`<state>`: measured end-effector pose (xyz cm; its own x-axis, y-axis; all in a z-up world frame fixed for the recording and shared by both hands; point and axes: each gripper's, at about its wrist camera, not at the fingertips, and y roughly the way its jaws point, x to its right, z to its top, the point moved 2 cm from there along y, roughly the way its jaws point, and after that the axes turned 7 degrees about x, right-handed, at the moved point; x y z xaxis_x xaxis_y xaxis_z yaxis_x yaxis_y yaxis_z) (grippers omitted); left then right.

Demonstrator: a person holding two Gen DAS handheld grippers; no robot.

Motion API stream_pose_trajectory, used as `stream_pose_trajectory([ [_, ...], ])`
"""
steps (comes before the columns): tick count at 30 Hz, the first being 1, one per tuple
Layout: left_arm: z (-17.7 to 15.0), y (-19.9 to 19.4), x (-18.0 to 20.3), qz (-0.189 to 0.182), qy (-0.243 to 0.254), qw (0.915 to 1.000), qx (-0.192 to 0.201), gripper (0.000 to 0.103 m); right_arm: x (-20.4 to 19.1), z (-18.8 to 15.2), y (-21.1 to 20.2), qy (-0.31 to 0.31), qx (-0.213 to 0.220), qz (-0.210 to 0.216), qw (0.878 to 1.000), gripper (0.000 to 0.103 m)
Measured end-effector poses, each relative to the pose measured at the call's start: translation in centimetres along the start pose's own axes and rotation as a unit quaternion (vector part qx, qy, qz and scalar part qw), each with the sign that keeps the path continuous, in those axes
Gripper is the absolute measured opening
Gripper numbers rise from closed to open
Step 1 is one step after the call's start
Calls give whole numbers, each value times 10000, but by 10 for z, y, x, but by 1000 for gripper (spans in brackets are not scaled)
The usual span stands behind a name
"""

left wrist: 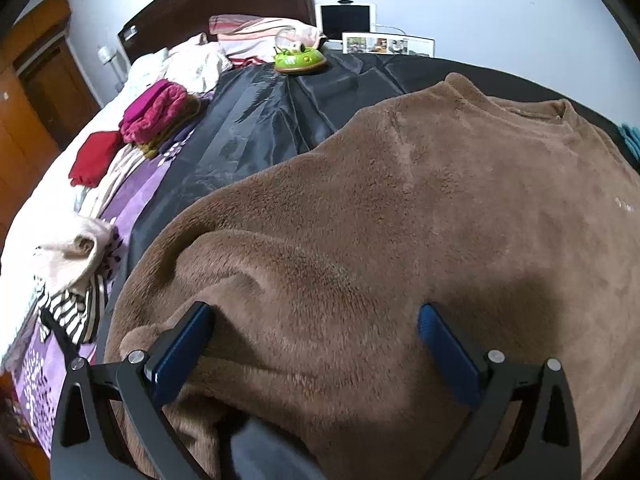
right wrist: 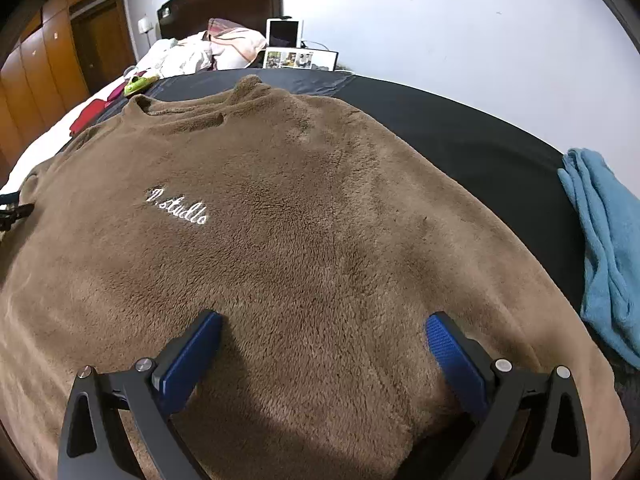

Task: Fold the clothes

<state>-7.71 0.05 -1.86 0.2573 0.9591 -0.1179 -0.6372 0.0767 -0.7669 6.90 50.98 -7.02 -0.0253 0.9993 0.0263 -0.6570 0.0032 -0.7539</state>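
Brown fleece top [right wrist: 304,216] spread flat on black sheet [right wrist: 460,128] across the bed, collar far. Left tool [left wrist: 316,320] and right tool [right wrist: 324,328] wide open over near hem, gripping nothing. Blue towel [right wrist: 604,248] right, folded clothes [left wrist: 156,112] far left.

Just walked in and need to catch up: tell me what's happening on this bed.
A person holding two handheld grippers is about to fold a fuzzy brown fleece sweatshirt spread front-up on a black sheet. The left gripper and the right gripper are both open near the hem, gripping nothing. The left sleeve is bunched up. A blue towel lies to the right, and other clothes, including a magenta knit, sit to the left.
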Motion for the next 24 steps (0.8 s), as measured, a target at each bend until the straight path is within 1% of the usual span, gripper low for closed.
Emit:
stream_pose_trajectory([
  [1,1,-9,2,-98,-67,9999,56,103,-2,0,-9,44,101,54,9999,103],
  [4,3,-40,16,-643,-229,9973,270,103,-5,-2,-34,152,402,177,9989,103],
  [6,0,-59,35,-1051,-170,9936,369,103,-4,-5,-51,116,605,61,9981,103],
  [7,-2,-65,44,-1162,-108,9924,390,103,-2,-7,-58,132,680,13,9976,103],
  [10,-13,-75,79,-1556,52,9872,360,103,35,-18,-70,649,729,-181,9951,103],
  [11,-18,-74,89,-1650,33,9858,324,103,50,-23,-73,879,745,-264,9930,103],
  [13,-28,-70,105,-1842,-49,9826,229,103,89,-36,-81,1546,784,-645,9828,103],
  [14,-32,-68,112,-1923,-98,9811,178,103,102,-41,-85,1740,812,-832,9779,103],
  [15,-36,-66,119,-1925,-116,9811,136,103,115,-48,-88,1909,835,-994,9730,103],
  [16,-38,-60,122,-1838,-114,9829,91,103,127,-54,-89,2020,802,-1132,9695,103],
  [19,-43,-46,130,-1571,-87,9875,21,103,155,-70,-84,2176,542,-1496,9630,103],
  [21,-44,-43,133,-1411,-2,9900,84,103,170,-80,-78,2236,337,-1559,9615,103],
  [24,-48,-44,135,-1335,167,9908,151,103,182,-80,-73,2145,208,-1634,9627,103],
])
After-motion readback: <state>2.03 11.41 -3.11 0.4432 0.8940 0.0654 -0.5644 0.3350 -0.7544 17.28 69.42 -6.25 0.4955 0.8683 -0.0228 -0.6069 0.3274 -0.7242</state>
